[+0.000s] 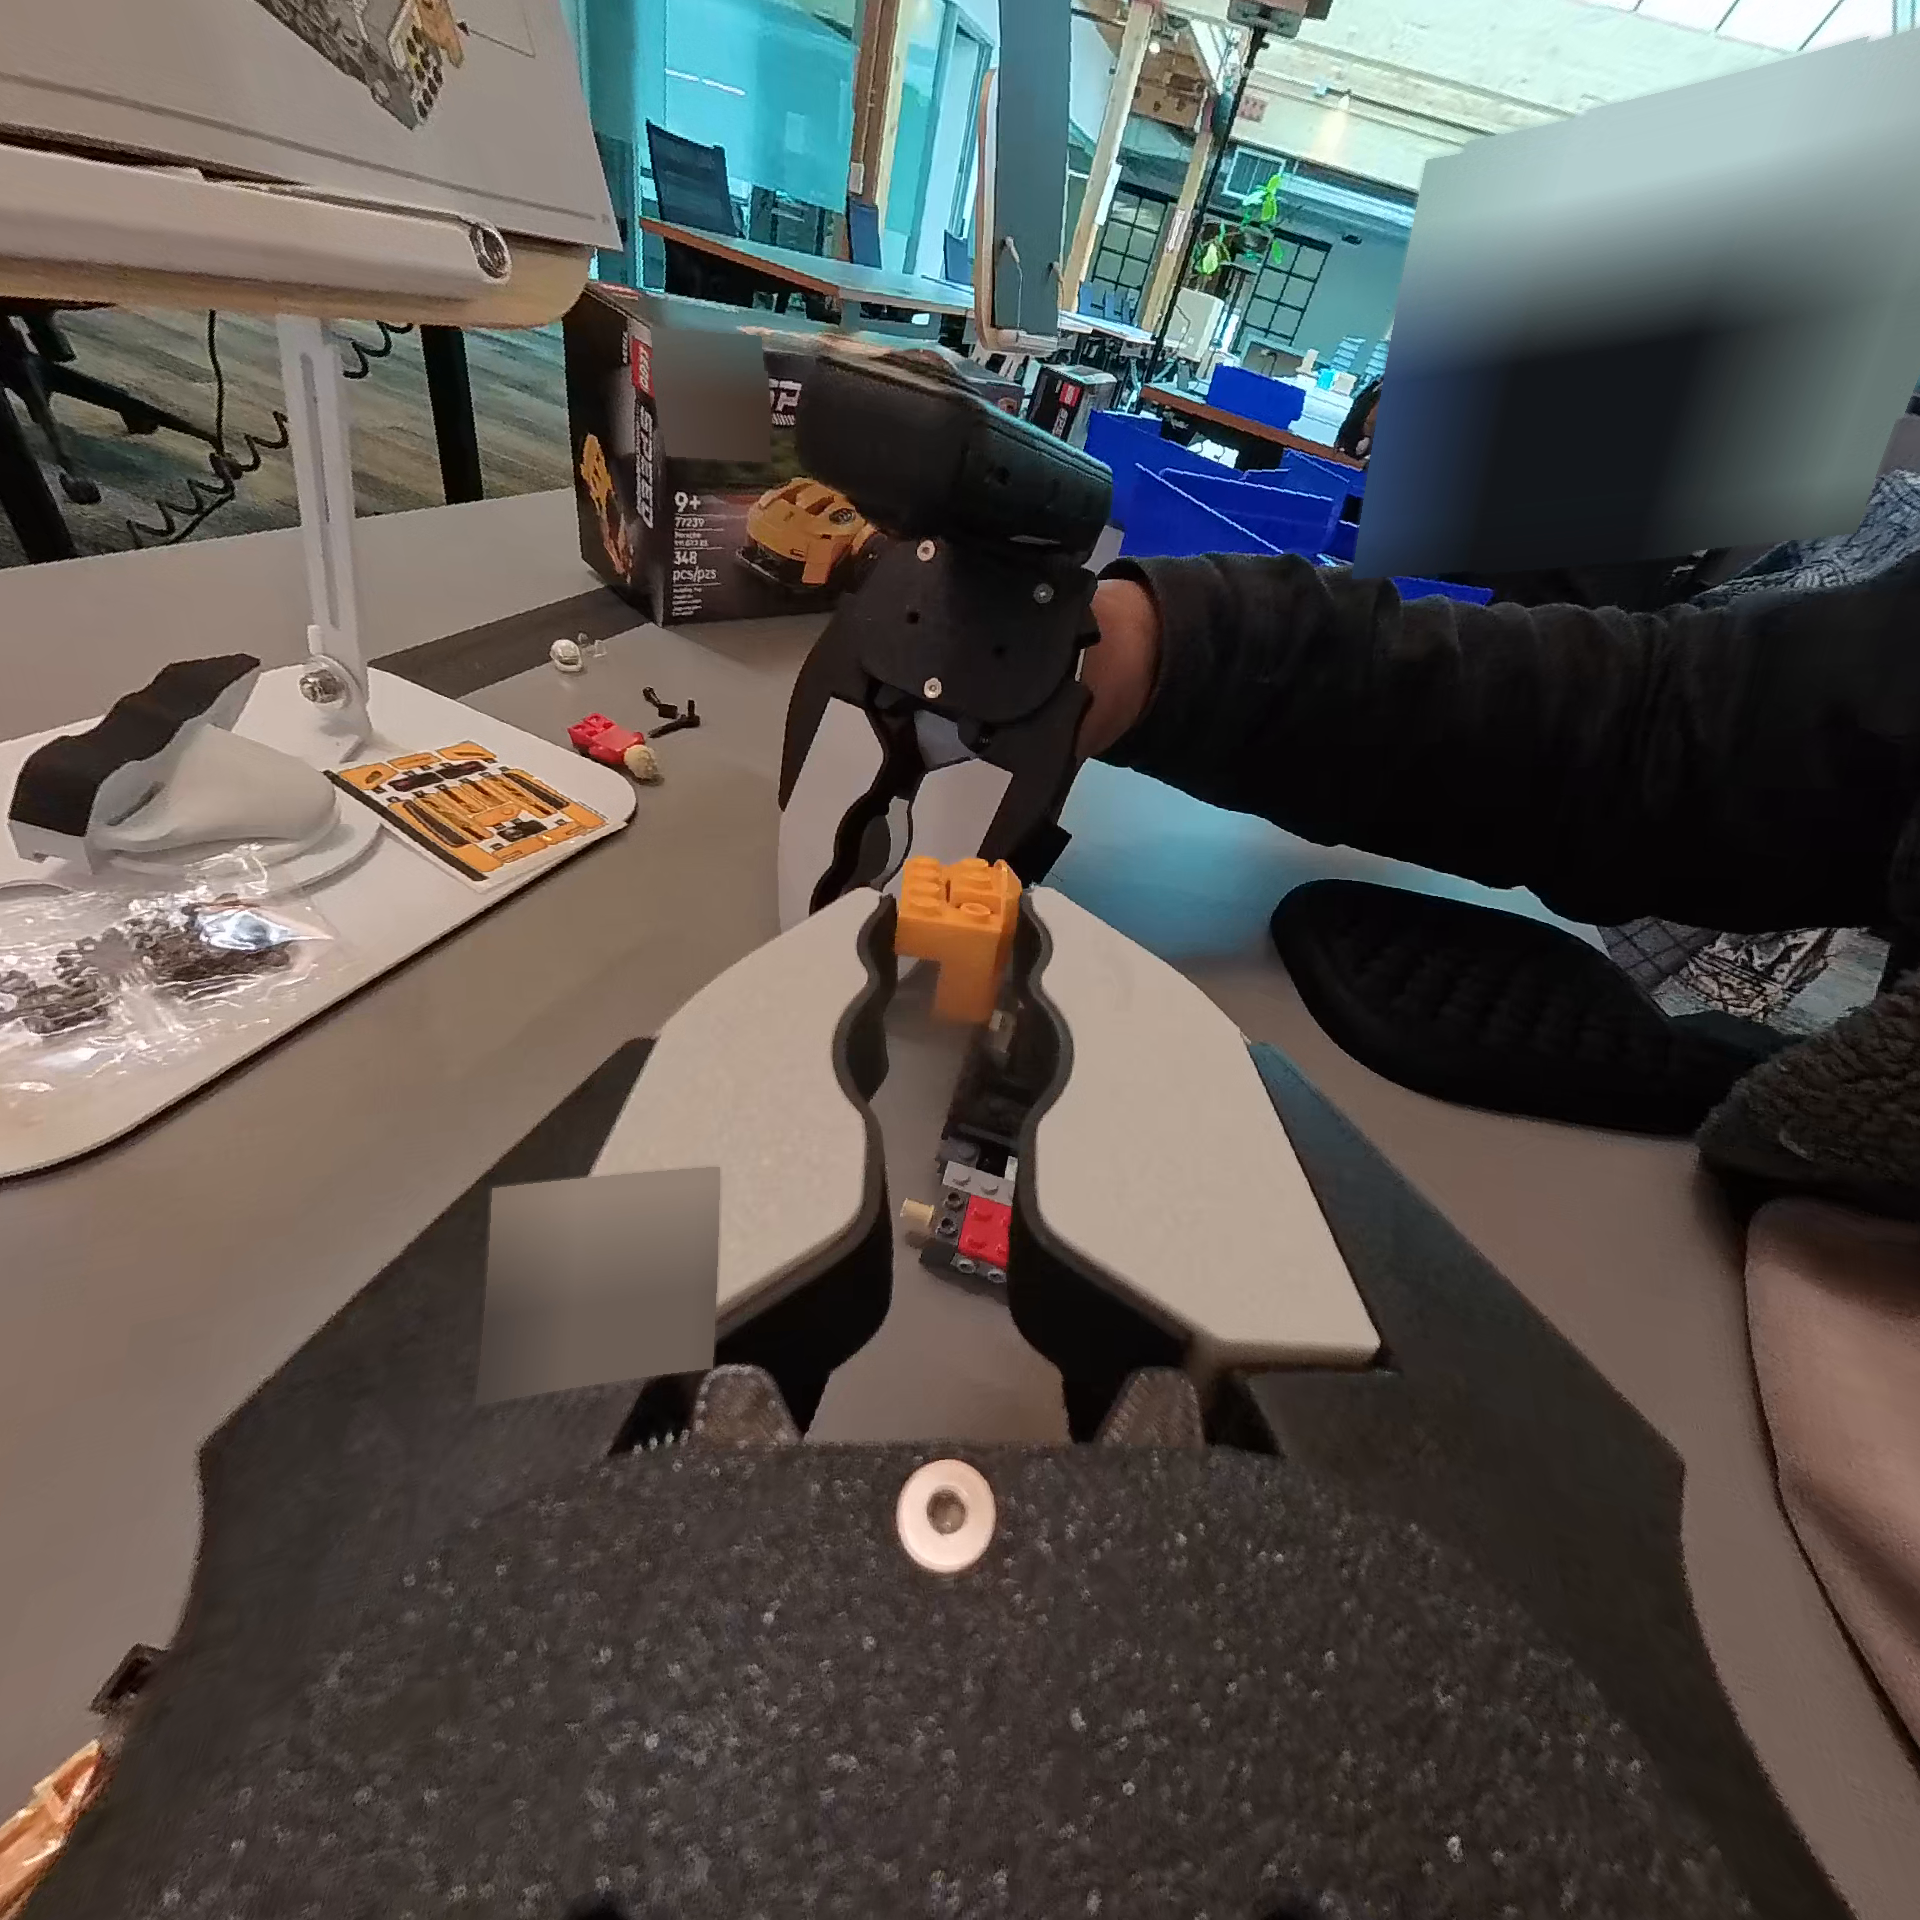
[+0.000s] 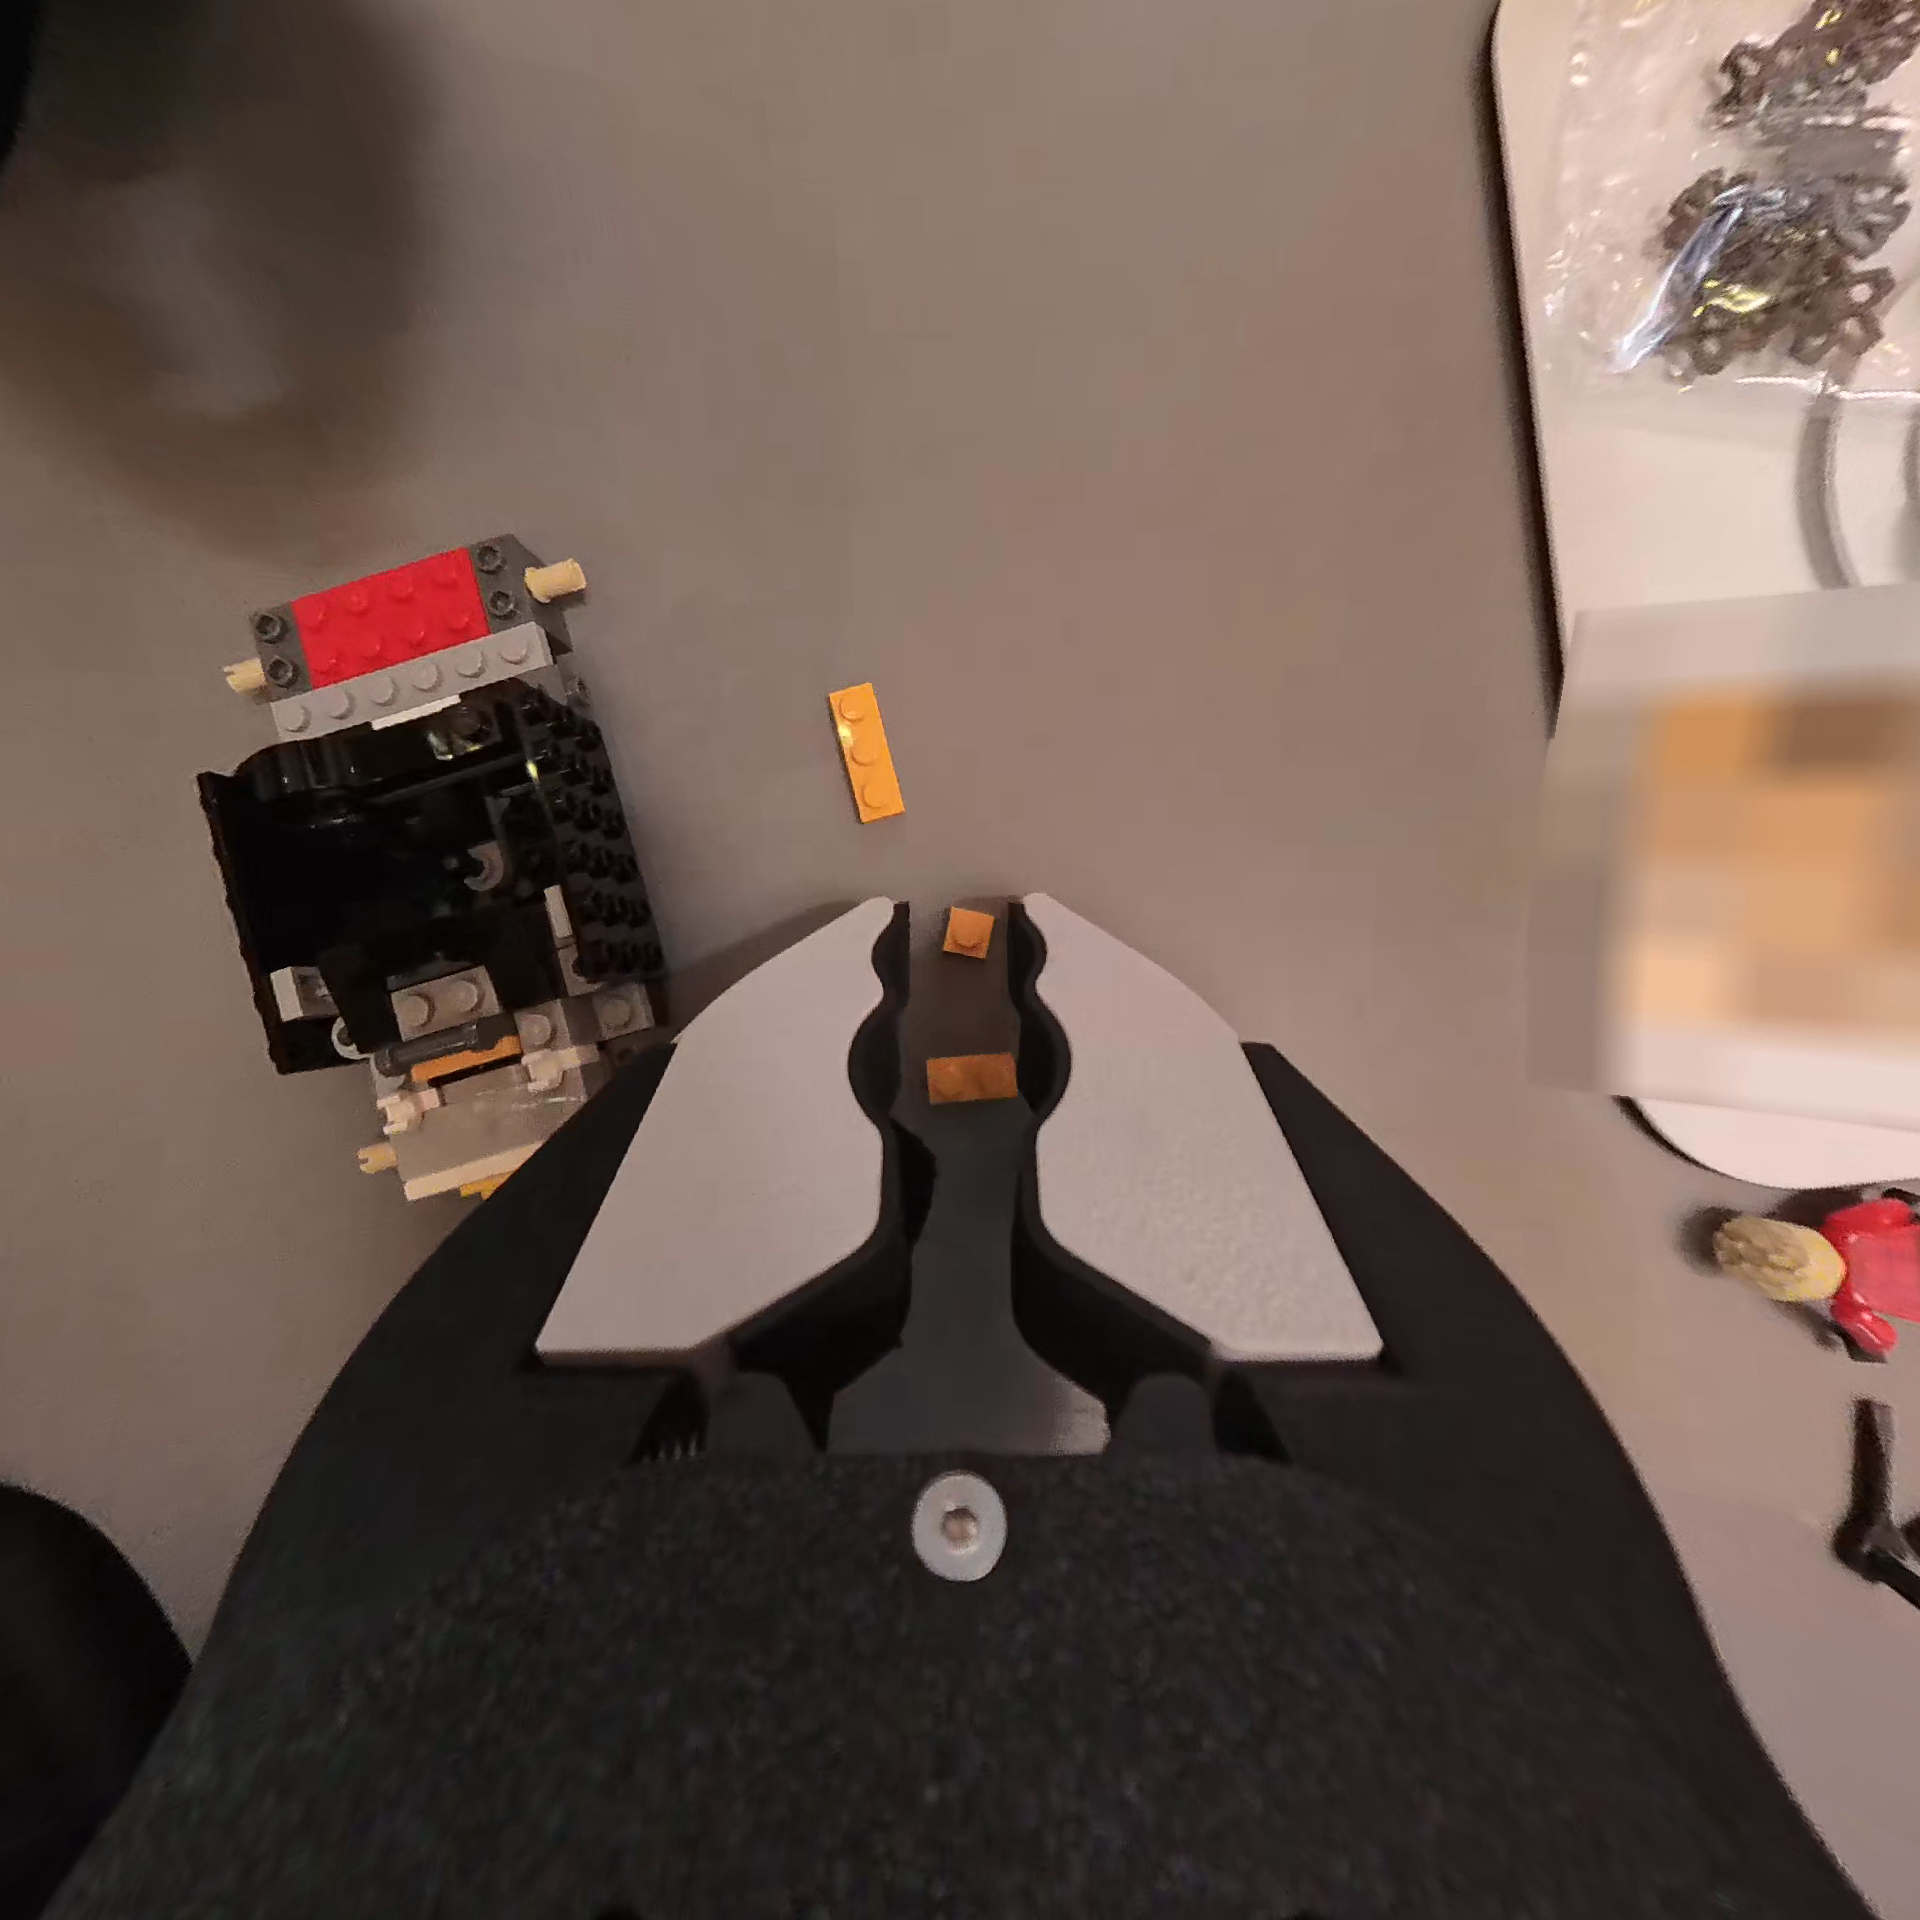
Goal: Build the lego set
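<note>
My left gripper (image 1: 956,914) is shut on an orange brick assembly (image 1: 956,940) and holds it at its fingertips, above the table. Under it lies the partly built car chassis (image 1: 977,1195), black and grey with a red plate; the chassis is at the left in the right wrist view (image 2: 436,852). My right gripper (image 1: 925,873) hangs point-down just beyond the orange assembly, jaws apart. In its own view the right gripper (image 2: 961,914) is open over the table, with two small orange pieces (image 2: 968,928) (image 2: 971,1077) lying in the gap. An orange plate (image 2: 865,751) lies just ahead.
A white board (image 1: 312,1039) at the left holds bags of black parts (image 1: 156,956), a sticker sheet (image 1: 473,805) and a stand (image 1: 322,520). The set's box (image 1: 675,499) stands behind. A minifigure (image 1: 613,743) and small black parts lie nearby. A black cushion (image 1: 1455,997) is at the right. Some 15 cm of space lies between my two pairs of fingers.
</note>
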Available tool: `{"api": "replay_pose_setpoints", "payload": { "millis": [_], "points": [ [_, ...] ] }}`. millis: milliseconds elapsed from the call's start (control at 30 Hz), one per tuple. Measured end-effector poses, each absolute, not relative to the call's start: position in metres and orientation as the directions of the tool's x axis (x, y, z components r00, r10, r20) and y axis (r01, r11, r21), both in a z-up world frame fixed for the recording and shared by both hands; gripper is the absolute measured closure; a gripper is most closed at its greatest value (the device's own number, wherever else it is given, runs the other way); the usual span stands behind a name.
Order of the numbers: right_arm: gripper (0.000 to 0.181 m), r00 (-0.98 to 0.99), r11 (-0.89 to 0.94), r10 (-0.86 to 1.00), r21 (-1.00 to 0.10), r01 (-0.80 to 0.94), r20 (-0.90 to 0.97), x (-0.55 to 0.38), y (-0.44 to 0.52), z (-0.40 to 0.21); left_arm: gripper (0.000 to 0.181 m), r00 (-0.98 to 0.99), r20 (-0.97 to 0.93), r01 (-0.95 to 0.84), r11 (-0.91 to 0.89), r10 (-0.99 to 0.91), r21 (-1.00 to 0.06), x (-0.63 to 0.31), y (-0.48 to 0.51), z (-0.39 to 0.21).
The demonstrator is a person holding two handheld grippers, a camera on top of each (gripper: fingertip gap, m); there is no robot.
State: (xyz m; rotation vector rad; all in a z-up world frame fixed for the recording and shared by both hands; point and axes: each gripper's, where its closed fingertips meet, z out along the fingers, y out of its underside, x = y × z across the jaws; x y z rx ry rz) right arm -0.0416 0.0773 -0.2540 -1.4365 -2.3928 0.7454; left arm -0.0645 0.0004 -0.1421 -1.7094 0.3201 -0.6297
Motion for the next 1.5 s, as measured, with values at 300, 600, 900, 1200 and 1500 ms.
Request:
{"api": "replay_pose_setpoints", "payload": {
  "millis": [300, 600, 900, 1200, 1500],
  "points": [
    [0.174, -0.488, 0.397, 0.873, -0.555, 0.731, -0.018, -0.042, 0.078, -0.255, 0.160, 0.795, 0.244, 0.128, -0.240, -0.555, -0.962, -0.060, -0.001, -0.142],
    [0.174, -0.592, 0.363, 0.805, -0.771, 0.524, -0.024, -0.028, 0.057, -0.163, 0.160, 0.747, 0.231, 0.120, -0.215, -0.624, -0.969, -0.047, -0.009, -0.137],
    [0.174, -0.737, 0.467, 0.675, -0.793, 0.391, 0.033, -0.020, -0.005, -0.113, 0.160, 0.727, 0.184, 0.082, -0.183, -0.662, -0.980, -0.032, -0.013, -0.135],
    [0.174, -0.745, 0.485, 0.665, -0.783, 0.389, 0.042, -0.029, -0.021, -0.120, 0.160, 0.705, 0.214, 0.137, -0.165, -0.676, -0.977, -0.028, -0.016, -0.125],
    [0.174, -0.752, 0.498, 0.659, -0.771, 0.398, 0.038, -0.030, -0.022, -0.110, 0.160, 0.684, 0.237, 0.206, -0.129, -0.690, -0.970, -0.029, -0.018, -0.113]
  ]
}}
